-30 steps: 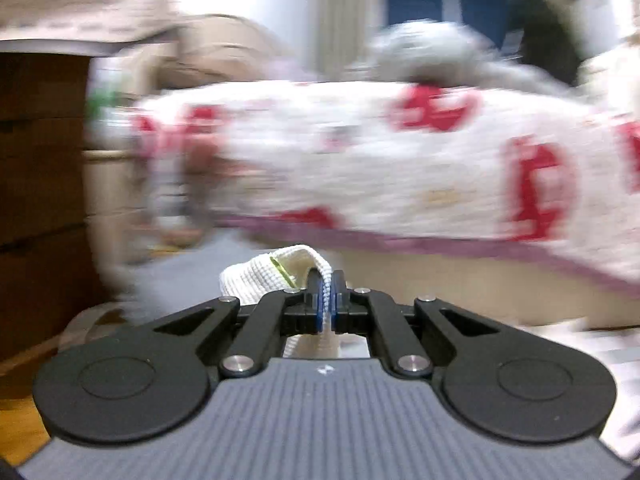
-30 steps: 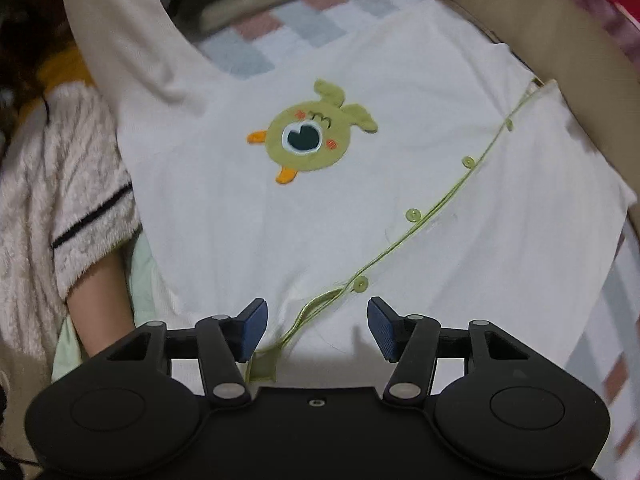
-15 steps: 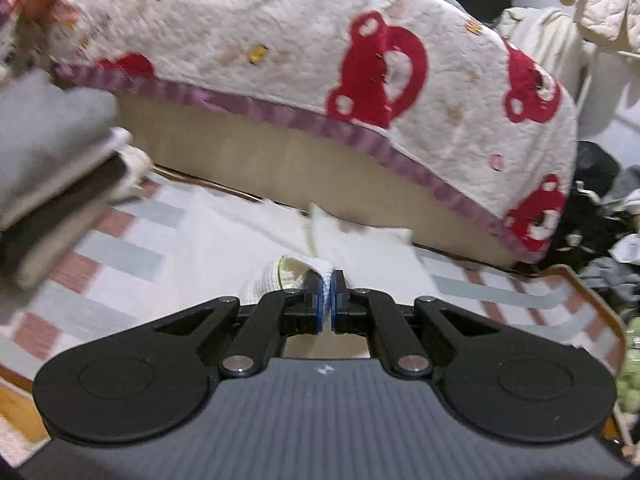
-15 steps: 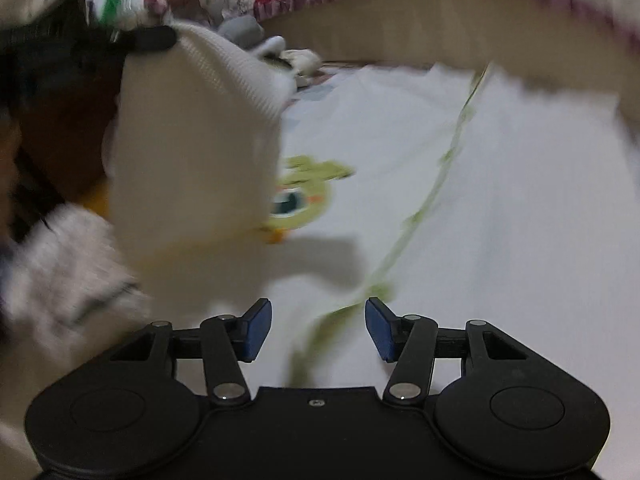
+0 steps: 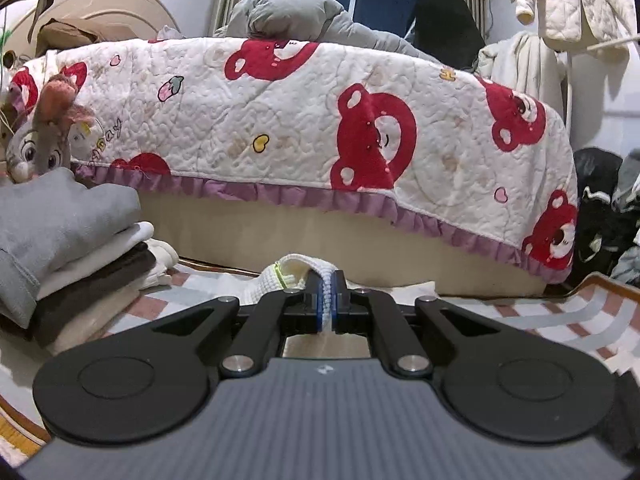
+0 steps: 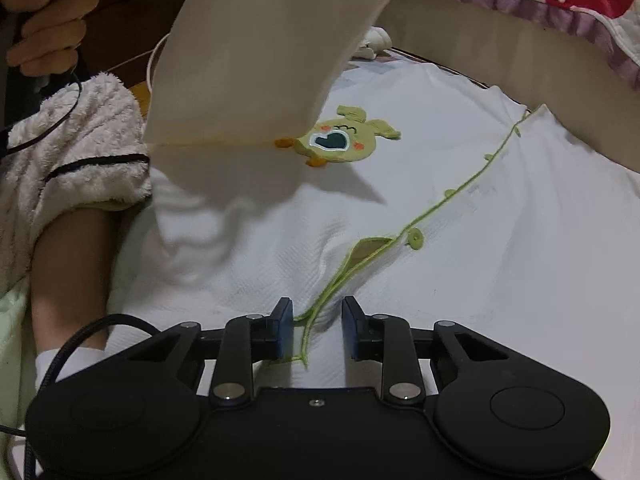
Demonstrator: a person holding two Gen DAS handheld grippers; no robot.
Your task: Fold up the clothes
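A white baby garment (image 6: 460, 240) lies flat, with a green monster patch (image 6: 340, 142) and green-trimmed buttons. One sleeve (image 6: 260, 52) of it is lifted and hangs over the body, reaching toward the patch. In the left wrist view my left gripper (image 5: 327, 308) is shut on that sleeve's ribbed cuff (image 5: 296, 266). My right gripper (image 6: 317, 330) sits low at the garment's near edge. It is open, and the green-trimmed front edge (image 6: 320, 304) lies between its blue pads.
A person's hand (image 6: 52, 12) and an arm in a fluffy sleeve (image 6: 68, 140) are on the left. A stack of folded clothes (image 5: 72, 248) stands at the left on the striped mat (image 5: 560, 328). Behind are a bed with a red-bear quilt (image 5: 320, 120) and a plush rabbit (image 5: 44, 136).
My left gripper has swung round and carried the sleeve up and across over the garment. The right gripper's jaws have narrowed around the green-trimmed edge.
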